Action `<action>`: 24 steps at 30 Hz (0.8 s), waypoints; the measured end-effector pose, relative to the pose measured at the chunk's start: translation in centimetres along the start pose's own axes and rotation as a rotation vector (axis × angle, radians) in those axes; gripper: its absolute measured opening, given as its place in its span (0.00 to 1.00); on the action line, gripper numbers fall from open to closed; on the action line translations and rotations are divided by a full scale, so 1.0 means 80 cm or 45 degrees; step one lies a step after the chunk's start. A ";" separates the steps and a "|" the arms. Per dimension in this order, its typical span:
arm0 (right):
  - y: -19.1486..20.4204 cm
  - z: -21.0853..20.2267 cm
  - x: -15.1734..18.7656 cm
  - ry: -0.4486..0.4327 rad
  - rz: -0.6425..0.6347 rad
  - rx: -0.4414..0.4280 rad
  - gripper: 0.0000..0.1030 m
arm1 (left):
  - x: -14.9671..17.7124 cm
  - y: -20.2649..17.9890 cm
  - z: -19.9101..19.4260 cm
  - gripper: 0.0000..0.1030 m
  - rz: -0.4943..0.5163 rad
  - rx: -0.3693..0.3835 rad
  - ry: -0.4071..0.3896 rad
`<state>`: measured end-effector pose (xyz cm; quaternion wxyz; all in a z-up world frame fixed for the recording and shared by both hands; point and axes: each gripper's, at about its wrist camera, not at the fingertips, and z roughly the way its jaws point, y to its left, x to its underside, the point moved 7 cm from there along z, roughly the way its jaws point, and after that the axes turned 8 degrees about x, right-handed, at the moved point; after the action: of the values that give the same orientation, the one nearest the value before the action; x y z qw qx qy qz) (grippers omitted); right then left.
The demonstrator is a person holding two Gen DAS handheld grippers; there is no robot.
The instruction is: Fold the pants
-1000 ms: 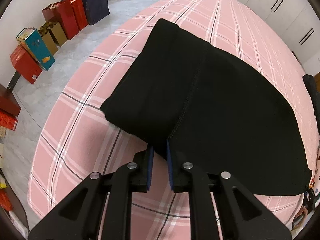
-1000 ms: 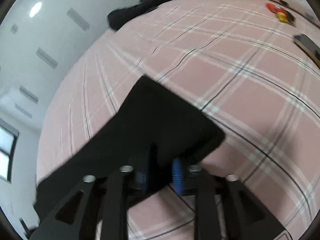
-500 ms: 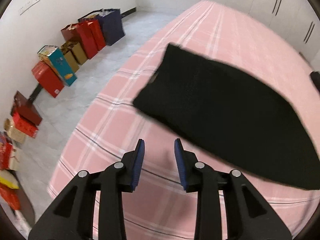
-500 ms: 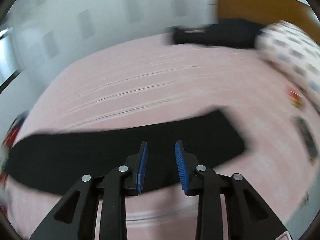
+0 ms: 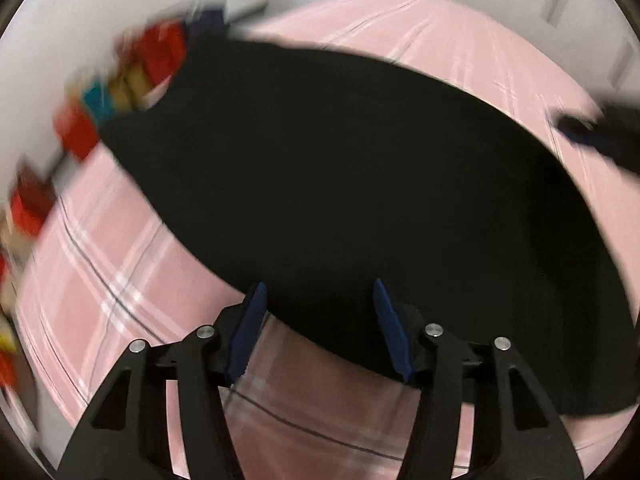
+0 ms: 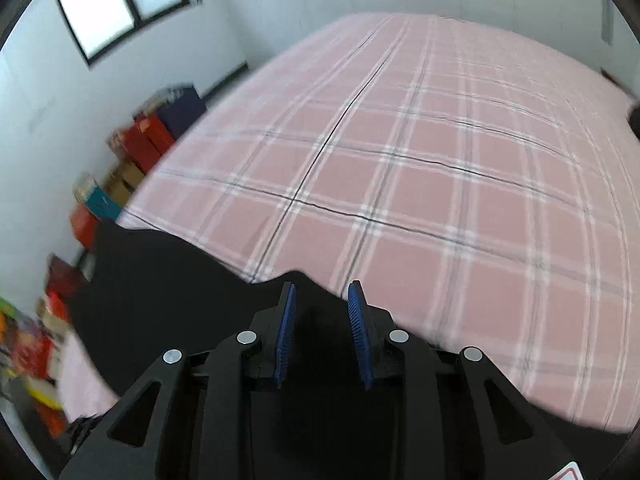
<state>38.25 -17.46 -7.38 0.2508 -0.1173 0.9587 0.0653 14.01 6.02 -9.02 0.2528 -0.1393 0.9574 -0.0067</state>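
Left gripper: jaws spread wide, released, nothing between pads. Black pants flat on pink plaid bedspread, just ahead of fingertips, near edge crossing between them; view blurred. Colored boxes far left of gripper along wall.

Right gripper: jaws apart, released. Pants under and left of fingers; contact unclear. Bedspread ahead and right. Window upper left.

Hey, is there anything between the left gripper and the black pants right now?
Nothing visible. The open left gripper sits right at the near edge of the black pants on the pink plaid bed.
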 end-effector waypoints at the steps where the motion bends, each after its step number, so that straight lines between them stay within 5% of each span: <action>1: 0.001 0.020 -0.004 0.030 -0.028 0.037 0.26 | 0.004 -0.006 -0.001 0.53 0.074 -0.043 -0.018; 5: 0.051 0.034 0.020 0.162 -0.131 -0.007 0.29 | 0.013 -0.013 -0.005 0.53 0.101 -0.052 -0.021; 6: 0.055 0.034 0.023 0.142 -0.169 0.011 0.30 | 0.013 -0.010 -0.005 0.53 0.081 -0.035 -0.014; 10: 0.063 0.038 0.018 0.096 -0.217 0.044 0.05 | 0.014 0.002 -0.004 0.58 0.021 0.003 0.006; 18: 0.013 0.035 -0.027 -0.053 -0.016 0.165 0.02 | 0.018 0.013 -0.002 0.61 0.005 -0.002 -0.002; 20: 0.010 -0.007 -0.011 -0.143 0.011 0.077 0.02 | 0.017 0.018 -0.001 0.61 -0.008 0.006 0.002; 24: 0.027 -0.032 0.050 -0.107 -0.077 -0.003 0.00 | 0.007 0.026 0.004 0.62 -0.016 -0.003 0.004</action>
<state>33.12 -16.63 -7.06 0.2925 -0.1436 0.9433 0.0636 13.13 7.91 -9.74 0.2513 -0.1456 0.9569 -0.0074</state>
